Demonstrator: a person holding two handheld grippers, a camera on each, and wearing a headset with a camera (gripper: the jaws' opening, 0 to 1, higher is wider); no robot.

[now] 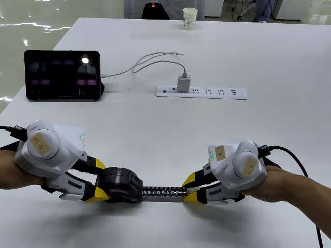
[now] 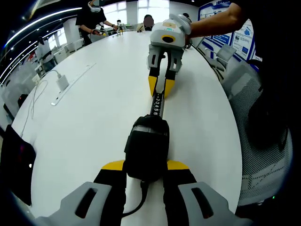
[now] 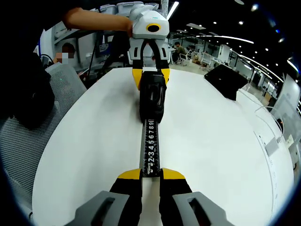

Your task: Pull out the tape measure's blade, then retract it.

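Two tools share the work on the white table (image 1: 217, 129): the left tool (image 1: 101, 187) clamps the tape measure (image 1: 120, 185) to anchor it, while the right tool (image 1: 192, 188) pinches the blade (image 1: 164, 192) by its tip, a short length bared between them.

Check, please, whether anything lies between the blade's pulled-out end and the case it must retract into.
Nothing visible does. The blade runs straight over bare table from the right tool to the case in the left tool; the power strip and tablet lie farther back.
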